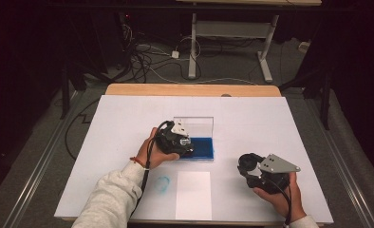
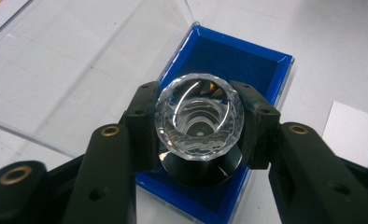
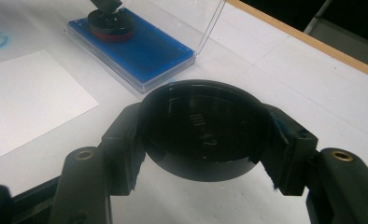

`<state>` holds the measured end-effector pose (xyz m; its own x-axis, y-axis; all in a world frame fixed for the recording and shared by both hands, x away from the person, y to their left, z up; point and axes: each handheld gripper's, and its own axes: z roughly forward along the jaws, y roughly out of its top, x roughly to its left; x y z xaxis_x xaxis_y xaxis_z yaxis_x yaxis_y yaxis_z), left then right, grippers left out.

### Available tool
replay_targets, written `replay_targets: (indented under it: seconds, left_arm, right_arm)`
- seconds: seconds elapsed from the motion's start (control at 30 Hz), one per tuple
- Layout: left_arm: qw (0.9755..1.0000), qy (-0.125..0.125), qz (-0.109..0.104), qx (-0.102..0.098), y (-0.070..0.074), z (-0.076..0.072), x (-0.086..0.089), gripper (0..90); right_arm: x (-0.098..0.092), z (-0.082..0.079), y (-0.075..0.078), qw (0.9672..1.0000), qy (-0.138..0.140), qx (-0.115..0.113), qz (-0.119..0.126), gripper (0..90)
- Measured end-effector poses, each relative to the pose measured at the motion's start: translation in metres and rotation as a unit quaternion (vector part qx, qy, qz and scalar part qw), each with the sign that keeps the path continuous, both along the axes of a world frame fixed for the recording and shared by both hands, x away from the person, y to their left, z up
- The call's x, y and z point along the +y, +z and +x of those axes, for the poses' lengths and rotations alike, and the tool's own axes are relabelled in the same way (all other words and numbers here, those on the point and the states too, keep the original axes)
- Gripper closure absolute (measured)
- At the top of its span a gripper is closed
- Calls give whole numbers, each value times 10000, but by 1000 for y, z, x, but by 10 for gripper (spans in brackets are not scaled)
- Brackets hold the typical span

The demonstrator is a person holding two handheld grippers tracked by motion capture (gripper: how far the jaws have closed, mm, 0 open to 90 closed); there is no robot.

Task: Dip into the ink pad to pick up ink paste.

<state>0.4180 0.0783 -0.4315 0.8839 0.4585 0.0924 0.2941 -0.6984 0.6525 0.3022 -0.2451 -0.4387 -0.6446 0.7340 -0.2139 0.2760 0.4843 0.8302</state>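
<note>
the left gripper (image 2: pixel 198 128) clamps a clear faceted glass knob (image 2: pixel 199 116) on a black base over the blue-lined tray (image 2: pixel 266 70) of an open clear plastic case near the tabletop's centre. the right gripper (image 3: pixel 205 135) grips a round black disc (image 3: pixel 203 133) above the white tabletop (image 1: pixel 270 118) near its front right corner.

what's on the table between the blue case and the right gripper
Nothing: in the high view, bare white table separates the blue case from the right gripper, which holds a black disc.
</note>
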Motion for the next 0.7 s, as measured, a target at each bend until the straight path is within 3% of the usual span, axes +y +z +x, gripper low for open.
replay_targets:
  seconds: [0.3,0.53,0.7]
  left_arm:
    - [10000,14,-79,34,-1,1,1,546]
    - [9998,74,130,-96,2,-3,-4,547]
    - [9999,103,31,-80,3,-3,-3,547]
  right_arm:
    - [-1,-1,1,10000,-27,-13,19,386]
    - [-4,-2,2,10000,-35,18,-12,386]
    - [-5,-2,2,10000,11,38,8,386]
